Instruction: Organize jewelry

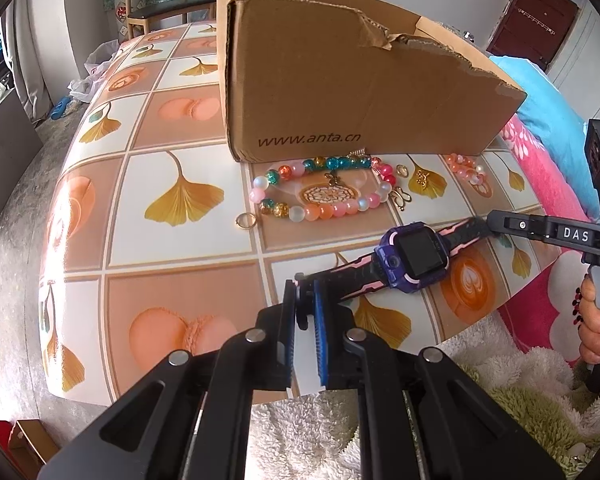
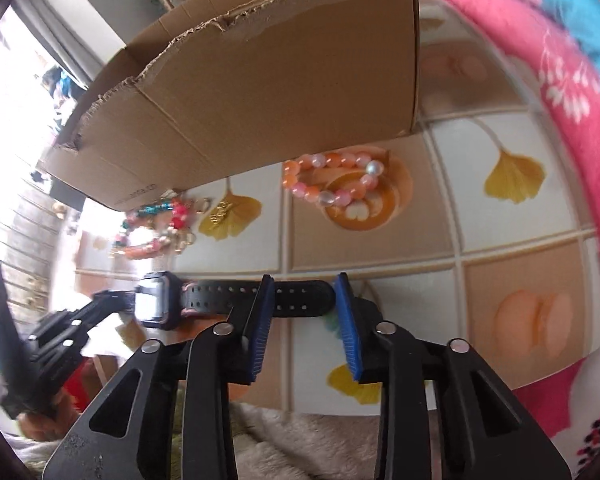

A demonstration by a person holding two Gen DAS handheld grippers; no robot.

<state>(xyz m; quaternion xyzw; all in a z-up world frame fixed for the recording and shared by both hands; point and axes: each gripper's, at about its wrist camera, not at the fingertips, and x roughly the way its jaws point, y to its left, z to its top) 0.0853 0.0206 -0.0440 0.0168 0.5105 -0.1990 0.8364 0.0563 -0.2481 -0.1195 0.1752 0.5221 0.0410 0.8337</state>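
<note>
Pinching one watch point(image 1: 414, 258) strap near the table's point(image 1: 188, 276) front edge, left gripper point(image 1: 306, 306); right gripper point(image 2: 304, 304) half-open around the other end, pads apart, so a tug could slip.

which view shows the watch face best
The left wrist view: the watch lies with its dark screen and purple case in plain sight. The right wrist view shows the face only at a blurred, glaring slant, mainly the holed strap.

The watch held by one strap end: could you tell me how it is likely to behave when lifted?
The watch will probably sag: its straps look like flexible rubber, and the chunky case likely outweighs them. The left gripper pinches only one strap tip, so it may swing.
</note>
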